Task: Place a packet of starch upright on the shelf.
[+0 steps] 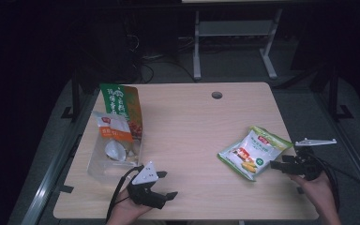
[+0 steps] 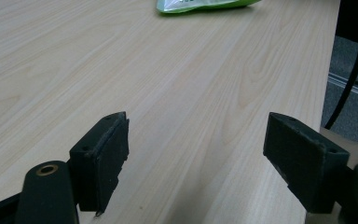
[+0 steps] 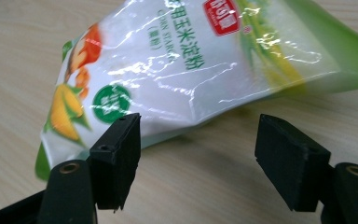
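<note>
The green-and-white pouch (image 3: 205, 60) reads "玉米淀粉" beside a red brand square.

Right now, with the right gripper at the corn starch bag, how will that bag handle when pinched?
The corn starch bag looks glossy, so probably slippery. Its pouch is creased and bulging, so it will likely sag. The right gripper stands open near its edge.

Glossy plastic pouch (image 3: 186, 60) on matt wood-grain table (image 3: 18, 42).

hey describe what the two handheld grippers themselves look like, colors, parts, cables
Both the left gripper and the right gripper are black, each with two blocky, flat-faced jaws carrying small screw holes. Brass-ringed holes mark the jaw arms. Each carries a grey three-cornered plate on top and trails a black cable. No sleeves are visible.
</note>
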`<state>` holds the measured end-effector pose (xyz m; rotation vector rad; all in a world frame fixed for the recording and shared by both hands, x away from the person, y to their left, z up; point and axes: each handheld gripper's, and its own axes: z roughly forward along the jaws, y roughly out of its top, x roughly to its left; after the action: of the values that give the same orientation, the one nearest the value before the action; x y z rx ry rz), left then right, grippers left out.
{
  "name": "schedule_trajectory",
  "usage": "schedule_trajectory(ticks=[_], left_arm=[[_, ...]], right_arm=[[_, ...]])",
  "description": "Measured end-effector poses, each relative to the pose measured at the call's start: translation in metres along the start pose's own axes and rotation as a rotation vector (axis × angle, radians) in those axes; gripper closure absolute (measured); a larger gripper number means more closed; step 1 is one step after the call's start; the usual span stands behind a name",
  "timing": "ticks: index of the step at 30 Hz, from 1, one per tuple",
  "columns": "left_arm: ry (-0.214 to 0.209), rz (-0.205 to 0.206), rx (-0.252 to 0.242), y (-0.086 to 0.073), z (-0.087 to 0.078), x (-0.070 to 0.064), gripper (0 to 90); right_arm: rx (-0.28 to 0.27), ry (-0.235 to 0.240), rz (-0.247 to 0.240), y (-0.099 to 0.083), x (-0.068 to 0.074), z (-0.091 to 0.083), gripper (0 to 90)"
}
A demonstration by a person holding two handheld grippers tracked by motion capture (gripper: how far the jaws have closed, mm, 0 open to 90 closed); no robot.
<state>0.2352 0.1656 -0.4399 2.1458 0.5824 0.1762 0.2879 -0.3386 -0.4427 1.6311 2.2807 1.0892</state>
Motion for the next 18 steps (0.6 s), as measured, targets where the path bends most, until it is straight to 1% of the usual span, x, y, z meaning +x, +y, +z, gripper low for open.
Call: schedule_trajectory(ticks=[2, 4, 8, 9, 11, 12, 13, 14, 16, 18], left_arm=[[-0.001, -0.002, -0.001, 0.000, 0.000, 0.000, 21.8], [0.001, -0.001, 0.000, 0.000, 0.000, 0.000, 21.9], [-0.009, 0.002, -0.004, 0.001, 0.001, 0.000, 21.8], [-0.013, 0.002, -0.005, 0.001, 0.001, -0.001, 21.9], [-0.013, 0.000, -0.002, 0.001, 0.002, -0.001, 21.9], [-0.015, 0.002, 0.001, 0.001, 0.003, -0.001, 21.9], [-0.016, 0.002, 0.003, 0.001, 0.003, -0.001, 21.9], [-0.017, 0.001, 0.003, 0.001, 0.004, -0.002, 21.9], [-0.017, 0.008, 0.006, 0.001, 0.004, -0.002, 22.0], [-0.021, 0.003, 0.007, 0.002, 0.005, -0.002, 22.0]], right_arm=[[-0.010, 0.025, 0.028, 0.002, -0.006, 0.004, 30.3], [-0.018, 0.029, 0.041, 0.006, -0.008, 0.008, 30.4], [-0.020, 0.057, 0.070, 0.010, -0.010, 0.017, 30.7], [-0.026, 0.071, 0.081, 0.010, -0.012, 0.020, 31.7], [-0.040, 0.104, 0.098, 0.009, -0.014, 0.023, 36.9], [-0.049, 0.124, 0.115, 0.008, -0.015, 0.025, 38.2], [-0.058, 0.140, 0.123, 0.007, -0.016, 0.026, 43.9], [-0.058, 0.151, 0.119, 0.007, -0.016, 0.027, 47.1], [-0.064, 0.153, 0.105, 0.008, -0.013, 0.027, 51.9], [-0.064, 0.161, 0.095, 0.009, -0.011, 0.028, 56.0]])
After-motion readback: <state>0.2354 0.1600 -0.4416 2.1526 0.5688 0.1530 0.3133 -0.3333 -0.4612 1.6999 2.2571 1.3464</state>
